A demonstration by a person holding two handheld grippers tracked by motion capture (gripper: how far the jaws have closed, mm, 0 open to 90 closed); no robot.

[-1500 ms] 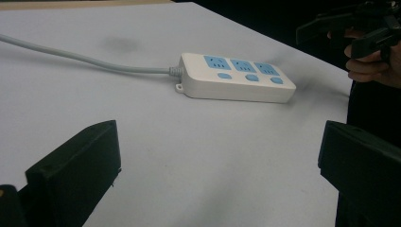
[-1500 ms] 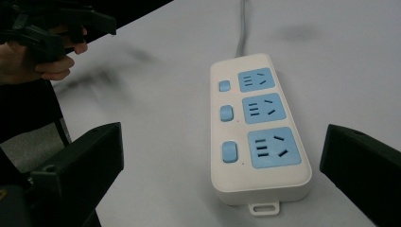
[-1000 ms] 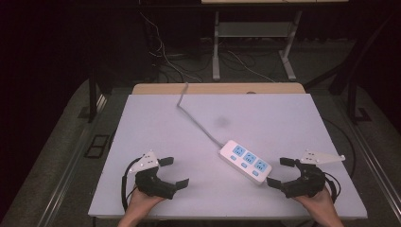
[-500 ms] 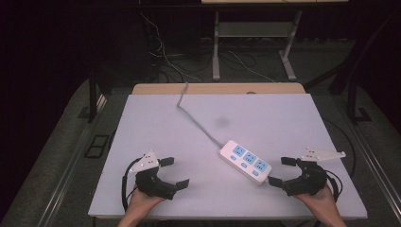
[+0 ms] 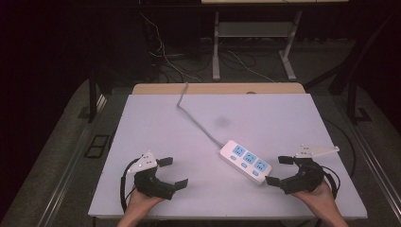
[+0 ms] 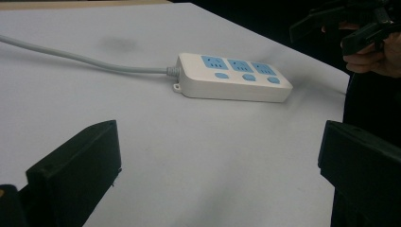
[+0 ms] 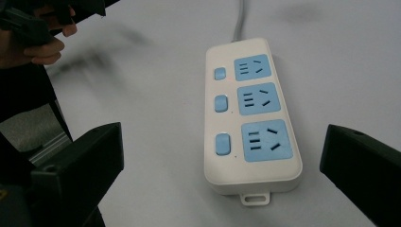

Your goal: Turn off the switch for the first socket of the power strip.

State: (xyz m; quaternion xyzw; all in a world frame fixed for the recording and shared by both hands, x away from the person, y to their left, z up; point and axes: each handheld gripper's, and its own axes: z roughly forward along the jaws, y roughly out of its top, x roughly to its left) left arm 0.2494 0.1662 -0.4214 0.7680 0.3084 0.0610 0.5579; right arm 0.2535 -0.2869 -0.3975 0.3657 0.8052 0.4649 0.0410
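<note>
On the white desk (image 5: 156, 123) the power strip (image 5: 245, 161) lies untouched; our left tool (image 5: 167, 172) and right tool (image 5: 278, 170) hang released, so everything remains.

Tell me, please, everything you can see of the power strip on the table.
The power strip is white, plastic-looking, with three blue sockets, each beside a blue switch, and a small mounting tab at its end. It lies flat, face up, on the table, nothing plugged in. Its grey cable trails off the far edge. No gripper touches it.
</note>
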